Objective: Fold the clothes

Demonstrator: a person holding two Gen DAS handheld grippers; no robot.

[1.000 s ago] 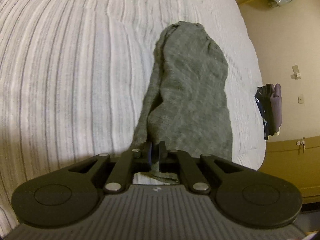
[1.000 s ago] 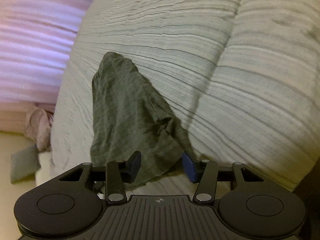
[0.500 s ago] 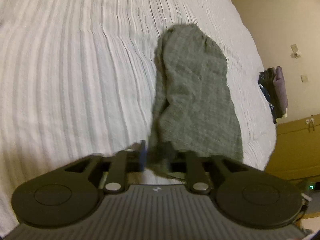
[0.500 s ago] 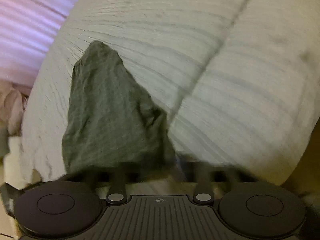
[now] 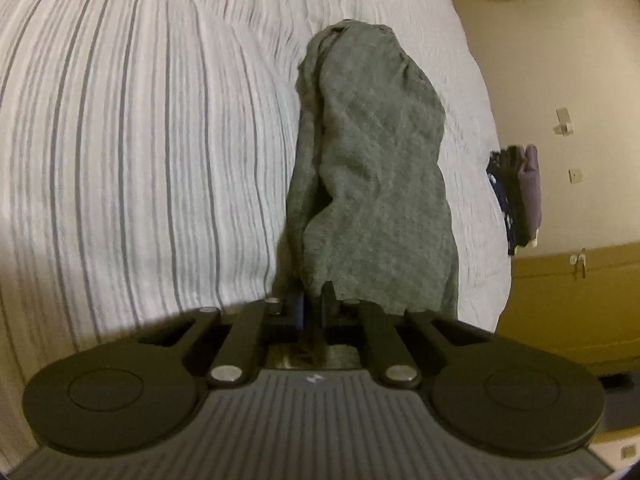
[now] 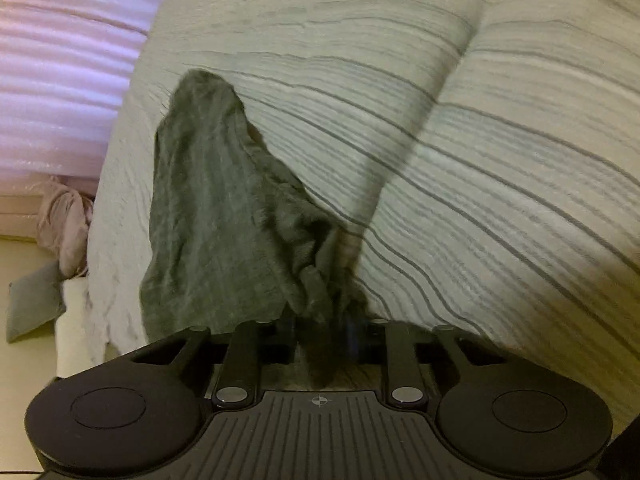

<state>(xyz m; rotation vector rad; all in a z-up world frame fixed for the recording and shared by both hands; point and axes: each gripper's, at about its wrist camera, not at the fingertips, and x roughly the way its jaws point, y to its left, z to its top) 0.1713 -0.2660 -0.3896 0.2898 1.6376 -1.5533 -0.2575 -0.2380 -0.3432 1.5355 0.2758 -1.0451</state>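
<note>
1. My left claw [image 5: 313, 307] is clamped on the near edge of the grey garment [image 5: 372, 184].
2. My right claw [image 6: 320, 330] pinches another bunched corner of it.
3. The garment lies stretched along the striped bed [image 5: 140, 140].

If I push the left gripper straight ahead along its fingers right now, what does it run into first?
The grey garment itself: the left gripper is already shut on its near edge, and the cloth stretches straight ahead over the striped bedcover. Pushing on would likely bunch the fabric against the bed; depth is hard to judge.
</note>
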